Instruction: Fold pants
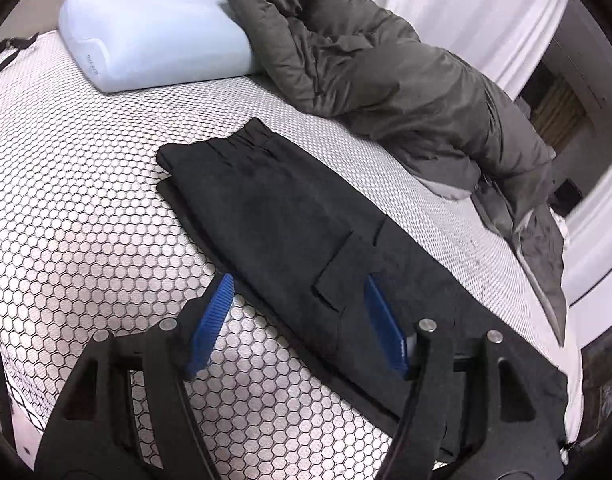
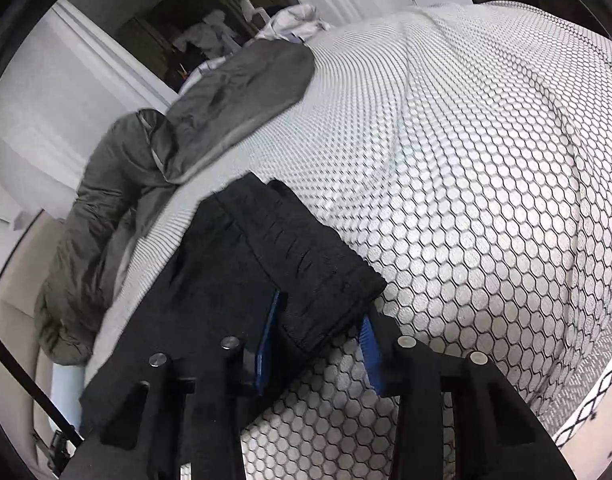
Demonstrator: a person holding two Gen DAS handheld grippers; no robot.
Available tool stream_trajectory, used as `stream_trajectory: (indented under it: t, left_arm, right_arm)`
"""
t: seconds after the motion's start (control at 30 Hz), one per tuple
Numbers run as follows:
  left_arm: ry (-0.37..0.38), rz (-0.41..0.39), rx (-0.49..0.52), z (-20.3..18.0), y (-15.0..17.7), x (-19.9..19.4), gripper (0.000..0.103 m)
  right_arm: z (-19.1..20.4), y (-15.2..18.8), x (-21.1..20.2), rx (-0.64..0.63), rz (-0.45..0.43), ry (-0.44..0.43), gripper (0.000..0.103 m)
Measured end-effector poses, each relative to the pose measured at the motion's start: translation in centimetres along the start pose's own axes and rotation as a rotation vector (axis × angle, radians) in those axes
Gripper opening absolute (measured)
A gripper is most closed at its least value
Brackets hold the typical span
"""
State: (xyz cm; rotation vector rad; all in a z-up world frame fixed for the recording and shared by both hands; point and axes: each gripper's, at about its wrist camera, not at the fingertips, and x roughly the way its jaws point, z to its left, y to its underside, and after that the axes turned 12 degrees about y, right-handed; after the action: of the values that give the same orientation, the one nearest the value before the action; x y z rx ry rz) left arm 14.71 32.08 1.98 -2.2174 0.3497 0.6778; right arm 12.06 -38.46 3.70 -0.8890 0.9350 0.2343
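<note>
Blue-padded fingers of the left hand-held gripper (image 1: 299, 320) sit nearest the lens in the left wrist view, spread wide and holding nothing; one pad hangs over the bare honeycomb-patterned bed (image 1: 85, 220), the other over the black pants (image 1: 289, 220) near a flap pocket (image 1: 344, 270). The pants lie flat on the bed as a long narrow strip, one leg stacked on the other, so the lengthwise fold looks done. Their gathered waistband points toward the far end, near a pale blue pillow (image 1: 153, 36) and a rumpled grey duvet (image 1: 386, 80) bunched along the right side, just beside the pants but seemingly not touching them.

In the right wrist view the right hand-held gripper (image 2: 320, 340) has its fingers either side of a ribbed end of the pants (image 2: 289, 252), the cloth passing between the pads. A gap shows on the right pad's side, so whether it is truly pinching cannot be told.

Judged from this, the task is about halfway: the crosswise folds, bringing one end over the other, remain to be made.
</note>
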Motion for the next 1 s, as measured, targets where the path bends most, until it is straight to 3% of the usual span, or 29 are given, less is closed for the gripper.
stream_trajectory:
  t: [0.07, 0.13, 0.17, 0.3, 0.43, 0.47, 0.5, 0.6, 0.7, 0.77, 0.87, 1.0]
  left_arm:
    - [0.0, -0.015, 0.024, -0.8, 0.2, -0.2, 0.064]
    - [0.022, -0.021, 0.061, -2.0, 0.5, -0.3, 0.067]
    - [0.044, -0.018, 0.075, -2.7, 0.7, -0.3, 0.068]
    - [0.104, 0.009, 0.126, -5.5, 1.8, 0.5, 0.07]
    - [0.148, 0.068, 0.191, -8.7, 3.5, 1.6, 0.074]
    - [0.168, 0.093, 0.208, -9.7, 4.2, 1.9, 0.074]
    - [0.186, 0.118, 0.227, -10.5, 4.8, 2.3, 0.075]
    - [0.235, 0.204, 0.301, -13.3, 7.2, 3.4, 0.076]
    - [0.324, 0.313, 0.356, -15.8, 10.0, 4.6, 0.077]
    - [0.347, 0.364, 0.401, -17.1, 11.7, 5.0, 0.077]
    - [0.333, 0.376, 0.476, -18.6, 13.6, 5.0, 0.077]
    - [0.35, 0.399, 0.484, -19.4, 14.7, 4.9, 0.077]
  right_arm:
    - [-0.1, -0.3, -1.0, 0.023, -0.023, -0.01, 0.053]
    - [-0.4, -0.4, -1.8, 0.035, -0.052, -0.034, 0.058]
    - [-0.6, -0.5, -1.6, 0.039, -0.048, -0.04, 0.058]
    - [-1.8, -0.2, 0.4, 0.072, 0.04, -0.036, 0.033]
    - [-1.9, -0.5, -0.8, 0.026, 0.009, -0.047, 0.036]
    - [-1.9, -0.6, -1.3, 0.019, -0.002, -0.046, 0.042]
    - [-2.5, -0.8, -1.8, 0.02, -0.021, -0.032, 0.048]
    - [-3.0, -1.5, -3.2, 0.024, -0.09, 0.032, 0.051]
    - [-3.0, -1.4, -2.3, 0.014, -0.039, -0.016, 0.051]
    - [-2.0, -0.8, -0.5, -0.086, 0.017, 0.079, 0.05]
    - [-1.4, -0.4, -0.7, -0.177, 0.0, 0.157, 0.049]
    - [-1.4, -1.4, -3.7, -0.106, -0.079, 0.106, 0.051]
